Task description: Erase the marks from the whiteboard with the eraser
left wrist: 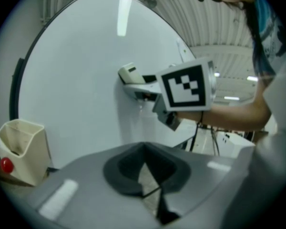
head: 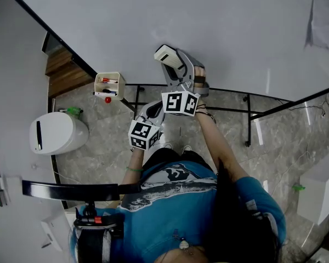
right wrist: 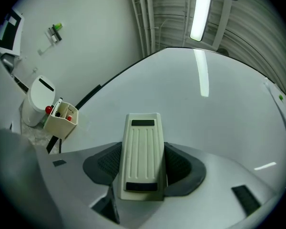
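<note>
The whiteboard [head: 208, 26] fills the upper half of the head view, and I see no marks on it in any view. My right gripper [head: 174, 63] is raised to the board and shut on the cream ribbed eraser [right wrist: 142, 154]. The eraser [head: 166, 55] is at or very near the board surface. From the left gripper view the eraser [left wrist: 129, 74] juts out of the right gripper [left wrist: 148, 87] towards the whiteboard [left wrist: 81, 75]. My left gripper [head: 152, 112] hangs lower, just below the right one, and its jaws [left wrist: 145, 168] are shut with nothing between them.
A cream pen holder [head: 109, 85] with red-capped markers hangs at the board's lower edge, left of both grippers. A white bin [head: 56, 132] stands on the floor at the left. The board's black metal stand [head: 247, 114] runs below its edge. A white box [head: 321, 188] sits at the right.
</note>
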